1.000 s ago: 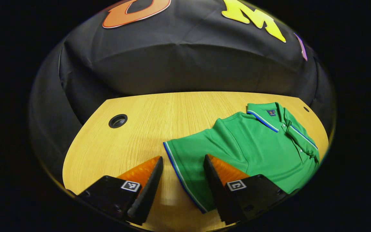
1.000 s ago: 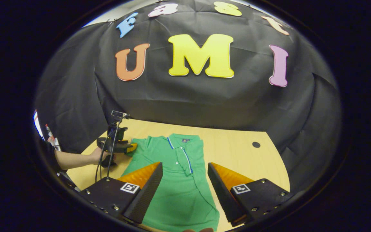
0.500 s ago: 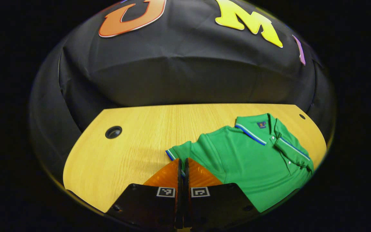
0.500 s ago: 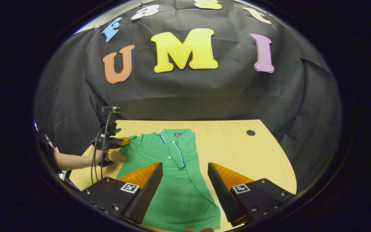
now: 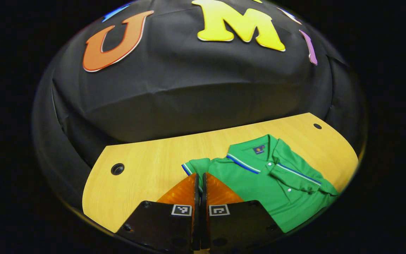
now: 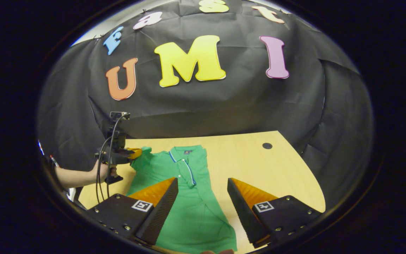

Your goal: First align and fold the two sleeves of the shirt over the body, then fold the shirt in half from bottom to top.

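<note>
Now the left gripper (image 5: 199, 176) is seen clamped on the cuff of the left sleeve (image 5: 195, 166) of the green shirt (image 5: 277, 190), its two fingers pressed together with the blue-trimmed edge caught between them. One second ago those fingers were held wide apart over the flat sleeve; half a second ago they had already been brought together on the cuff. Since then the sleeve has been raised off the wooden table (image 5: 146, 176) and gathered toward the body, so that less of it is spread out. The black cloth wall is seen more fully in the left gripper view than before, and the table lies lower in it.

The right gripper (image 6: 203, 197) is held with its fingers well apart above the lower part of the shirt, much as in both earlier frames, and nothing is touched by it.

From the right gripper view the whole garment (image 6: 185, 197) can be made out, lying lengthwise on the table (image 6: 270, 169) with its collar (image 6: 183, 155) at the far end and its hem at the near edge. At far left a hand (image 6: 102, 173) is shown holding the left gripper (image 6: 136, 153), with cables hanging from it. From the left gripper view the collar (image 5: 259, 155), the buttoned placket and a round hole (image 5: 117, 169) in the table's left part are seen closer.
</note>
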### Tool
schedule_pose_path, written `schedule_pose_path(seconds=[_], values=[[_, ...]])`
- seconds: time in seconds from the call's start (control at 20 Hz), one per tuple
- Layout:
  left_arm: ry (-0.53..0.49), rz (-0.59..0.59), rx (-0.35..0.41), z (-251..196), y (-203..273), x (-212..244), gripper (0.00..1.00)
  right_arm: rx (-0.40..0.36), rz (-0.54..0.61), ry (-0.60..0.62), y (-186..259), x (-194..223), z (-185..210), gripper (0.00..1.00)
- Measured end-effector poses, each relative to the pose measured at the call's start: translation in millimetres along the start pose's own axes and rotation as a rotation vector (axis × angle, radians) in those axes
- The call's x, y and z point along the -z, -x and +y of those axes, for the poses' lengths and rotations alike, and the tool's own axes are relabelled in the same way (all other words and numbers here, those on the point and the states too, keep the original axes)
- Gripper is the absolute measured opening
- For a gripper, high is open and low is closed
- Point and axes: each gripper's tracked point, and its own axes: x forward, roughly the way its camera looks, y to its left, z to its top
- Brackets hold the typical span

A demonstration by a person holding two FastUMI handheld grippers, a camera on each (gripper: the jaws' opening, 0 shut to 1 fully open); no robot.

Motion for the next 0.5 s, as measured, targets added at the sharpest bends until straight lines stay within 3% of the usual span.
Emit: schedule_pose_path(seconds=[0.2,0.3,0.4,0.5], values=[[0.043,0.000,0.063,-44,4,-5,0.06,0.019,-0.016,-0.009,10,-2,-16,0.89],[0.062,0.004,0.102,-59,13,-4,0.18,0.022,-0.020,-0.017,15,-2,-21,0.89],[0.053,-0.010,0.101,-60,22,-7,0.35,0.014,-0.017,-0.020,15,0,-21,0.89],[0.045,-0.027,0.085,-56,40,-10,0.73,-0.006,-0.016,-0.015,13,0,-17,0.89]])
